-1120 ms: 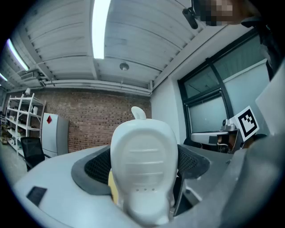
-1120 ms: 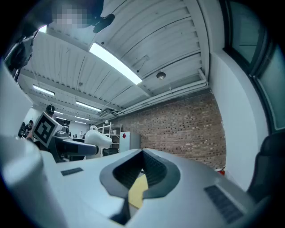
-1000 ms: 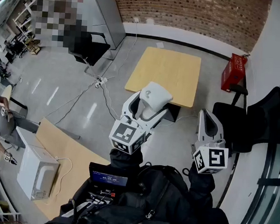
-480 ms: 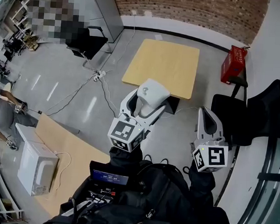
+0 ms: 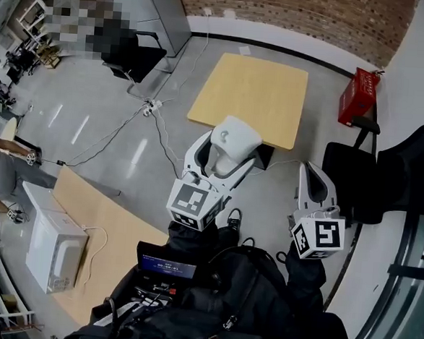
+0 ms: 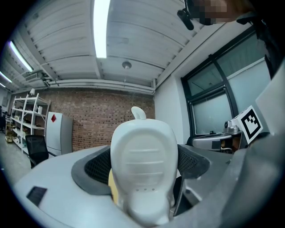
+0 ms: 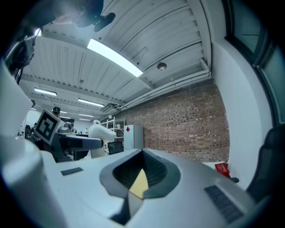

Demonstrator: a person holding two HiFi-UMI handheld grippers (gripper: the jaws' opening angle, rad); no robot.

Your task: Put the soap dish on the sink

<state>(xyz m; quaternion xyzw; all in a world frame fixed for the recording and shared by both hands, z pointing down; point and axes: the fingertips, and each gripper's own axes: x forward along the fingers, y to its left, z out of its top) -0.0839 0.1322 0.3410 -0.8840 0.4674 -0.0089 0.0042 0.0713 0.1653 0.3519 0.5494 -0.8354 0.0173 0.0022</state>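
Observation:
The white soap dish (image 5: 234,140) is held up in the air above the floor, and my left gripper (image 5: 223,150) is shut on it. In the left gripper view the soap dish (image 6: 142,169) fills the space between the jaws, its ribbed underside towards the camera and a small knob on top. My right gripper (image 5: 314,181) is held at the right at about the same height, apart from the dish. In the right gripper view the right gripper (image 7: 140,179) has its jaws closed together with nothing between them. No sink shows in any view.
A light wooden table (image 5: 253,95) stands ahead on the grey floor. A red crate (image 5: 358,96) sits by the white wall, black chairs (image 5: 363,183) to the right. A white appliance (image 5: 54,252) rests on a wooden top at the lower left. Cables (image 5: 154,121) cross the floor.
The head view has drifted a little. Both grippers keep their places relative to each other, and the left one still holds the soap dish.

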